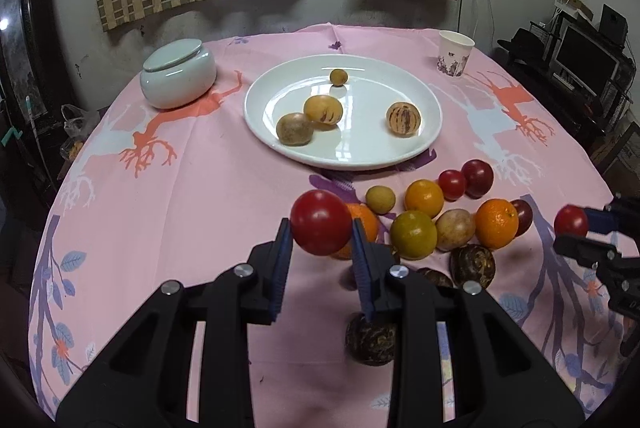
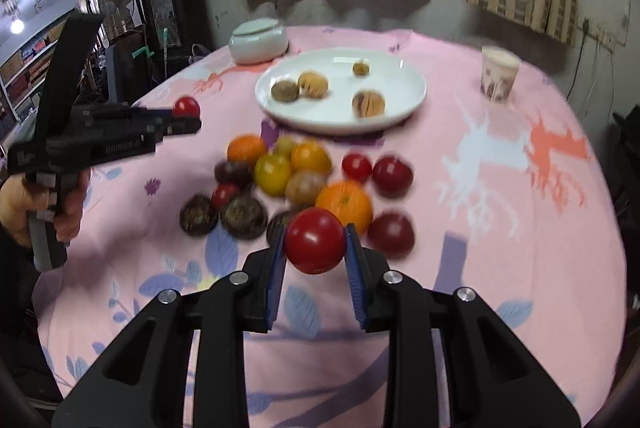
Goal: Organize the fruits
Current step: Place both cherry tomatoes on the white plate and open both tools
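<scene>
My left gripper (image 1: 321,228) is shut on a red tomato (image 1: 320,222), held above the pink tablecloth short of the white plate (image 1: 360,158). My right gripper (image 2: 315,248) is shut on another red tomato (image 2: 315,242), above the near edge of the fruit pile (image 2: 304,180). The plate holds several yellow-brown fruits (image 1: 322,110). Oranges, yellow fruits, red tomatoes and dark round fruits lie loose in front of the plate (image 1: 424,196). The right gripper with its tomato shows at the right edge of the left wrist view (image 1: 572,222); the left gripper shows at the left of the right wrist view (image 2: 186,114).
A pale green lidded jar (image 1: 178,72) stands at the back left of the round table. A paper cup (image 1: 455,54) stands at the back right. Curtains and a wall lie behind; shelves and furniture stand around the table.
</scene>
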A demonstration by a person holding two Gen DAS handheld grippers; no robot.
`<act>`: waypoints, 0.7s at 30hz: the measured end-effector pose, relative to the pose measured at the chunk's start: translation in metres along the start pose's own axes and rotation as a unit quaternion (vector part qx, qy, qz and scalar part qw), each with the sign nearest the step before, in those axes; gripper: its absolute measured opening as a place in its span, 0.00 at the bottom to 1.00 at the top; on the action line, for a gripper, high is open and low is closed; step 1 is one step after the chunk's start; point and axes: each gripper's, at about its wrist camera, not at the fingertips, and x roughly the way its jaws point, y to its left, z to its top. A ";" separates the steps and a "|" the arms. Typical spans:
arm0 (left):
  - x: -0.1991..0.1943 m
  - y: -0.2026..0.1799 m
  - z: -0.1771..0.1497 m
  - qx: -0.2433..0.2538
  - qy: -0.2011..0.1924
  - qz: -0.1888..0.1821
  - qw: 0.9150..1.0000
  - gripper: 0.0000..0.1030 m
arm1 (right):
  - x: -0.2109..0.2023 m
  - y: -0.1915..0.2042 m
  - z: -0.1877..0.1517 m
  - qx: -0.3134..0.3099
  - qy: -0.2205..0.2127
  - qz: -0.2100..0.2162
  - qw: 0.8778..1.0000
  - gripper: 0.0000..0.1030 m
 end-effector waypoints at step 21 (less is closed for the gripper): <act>0.112 0.000 0.078 -0.008 0.041 0.009 0.999 0.31 | 0.143 -0.026 0.118 0.002 0.048 0.019 0.999 0.29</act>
